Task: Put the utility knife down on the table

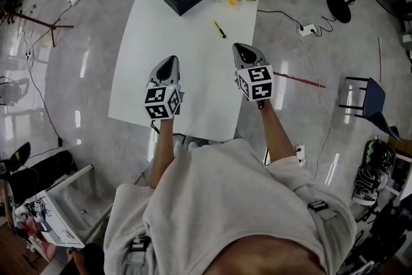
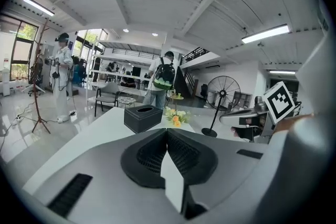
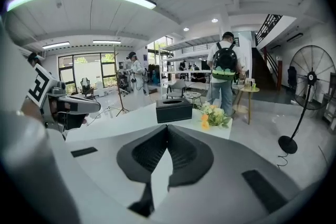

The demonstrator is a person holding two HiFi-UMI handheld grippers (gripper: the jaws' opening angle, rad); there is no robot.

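The slim yellow-and-black utility knife (image 1: 219, 29) is laid on the white rectangular table (image 1: 148, 42), far right. The closed, empty right gripper (image 1: 241, 49) and left gripper (image 1: 170, 62) are held nearer, apart from it, presumably because placement is finished.

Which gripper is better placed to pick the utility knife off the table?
Right, probably: the right gripper, jaws shut and empty, is nearer the utility knife than the left gripper.
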